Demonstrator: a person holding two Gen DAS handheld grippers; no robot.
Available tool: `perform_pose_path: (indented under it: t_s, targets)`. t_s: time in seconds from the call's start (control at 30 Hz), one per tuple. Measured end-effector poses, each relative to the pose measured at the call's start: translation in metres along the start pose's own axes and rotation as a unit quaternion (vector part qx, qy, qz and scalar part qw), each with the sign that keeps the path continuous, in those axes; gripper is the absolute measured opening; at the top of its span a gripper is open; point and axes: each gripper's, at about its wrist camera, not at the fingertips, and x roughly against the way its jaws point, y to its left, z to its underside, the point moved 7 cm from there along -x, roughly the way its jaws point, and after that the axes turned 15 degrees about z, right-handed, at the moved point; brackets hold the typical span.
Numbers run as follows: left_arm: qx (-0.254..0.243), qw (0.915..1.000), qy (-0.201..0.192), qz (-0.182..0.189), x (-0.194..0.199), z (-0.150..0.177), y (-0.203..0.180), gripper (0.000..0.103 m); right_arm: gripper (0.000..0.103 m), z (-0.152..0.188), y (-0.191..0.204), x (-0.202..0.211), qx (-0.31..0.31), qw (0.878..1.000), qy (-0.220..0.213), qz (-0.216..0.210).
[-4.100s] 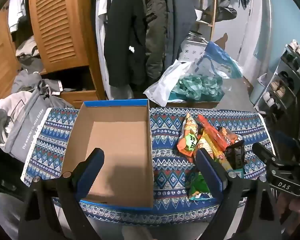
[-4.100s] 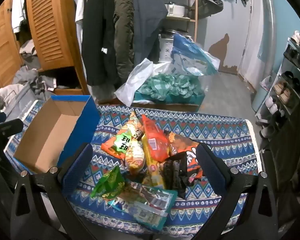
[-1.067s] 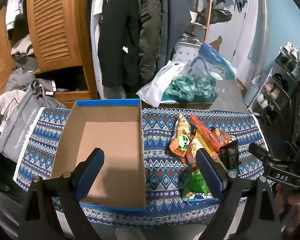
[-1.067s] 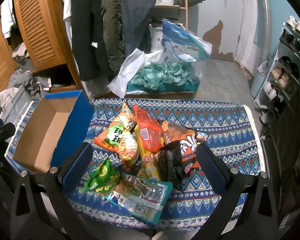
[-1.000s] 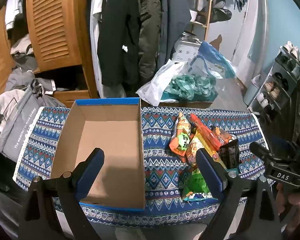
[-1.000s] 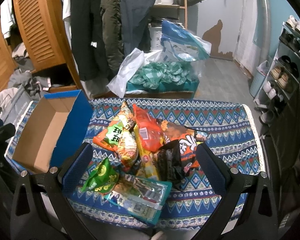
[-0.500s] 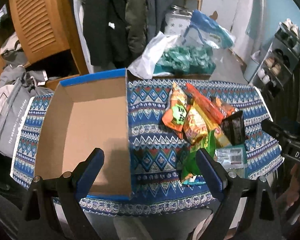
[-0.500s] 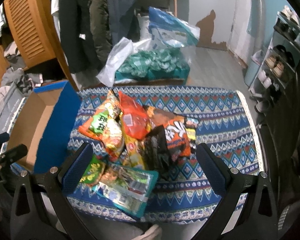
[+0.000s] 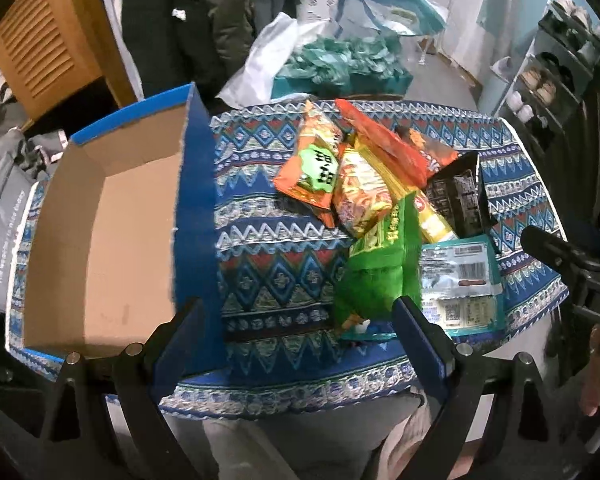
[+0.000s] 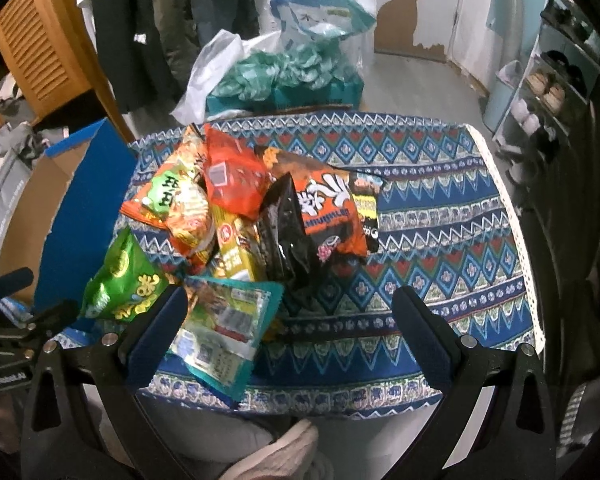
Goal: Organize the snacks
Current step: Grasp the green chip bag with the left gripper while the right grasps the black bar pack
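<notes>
A heap of snack packets lies on the patterned cloth: a green bag (image 9: 380, 264) (image 10: 120, 284) nearest the front, a teal-edged packet (image 9: 458, 280) (image 10: 224, 328), an orange bag with a green label (image 9: 312, 168) (image 10: 168, 196), a red one (image 10: 232, 176), a black one (image 10: 284, 236) and an orange-black one (image 10: 328, 208). An empty blue cardboard box (image 9: 104, 220) (image 10: 80, 200) stands left of the heap. My left gripper (image 9: 300, 312) is open, between the box wall and the green bag. My right gripper (image 10: 292, 308) is open above the front of the heap, holding nothing.
The small table's cloth (image 10: 440, 220) ends close in front and at the right. Behind it lie plastic bags with teal contents (image 10: 284, 68), hanging coats (image 9: 188, 20) and a wooden louvred door (image 9: 44, 44). A shoe rack (image 10: 556, 84) stands at right. Grey clothing (image 9: 0, 192) lies left.
Both grippers have moved forward and down toward the table. The left one has shifted right, off the box and toward the green bag. Nothing has been grasped.
</notes>
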Motion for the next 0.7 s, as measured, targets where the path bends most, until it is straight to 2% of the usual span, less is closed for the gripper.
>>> perform_pose_path:
  t_s: [0.17,0.3,0.57,0.7]
  targets:
    - [0.003,0.9998,0.016,-0.01,-0.02,0.0,-0.003,0.094,0.101,-0.004,-0.006,-0.011,-0.006,1.0,0.001,0.008]
    - [0.008,0.9996,0.027,0.003,-0.029,0.006,-0.009,0.094,0.101,-0.007,-0.006,-0.027,-0.009,1.0,0.014,0.01]
    - [-0.037,0.9993,0.005,0.009,-0.015,0.015,-0.028,0.094,0.101,-0.005,-0.008,-0.033,-0.014,1.0,0.022,0.013]
    - [-0.046,0.9987,0.02,0.002,-0.027,0.017,-0.034,0.094,0.101,-0.005,-0.008,-0.029,-0.013,1.0,0.015,0.011]
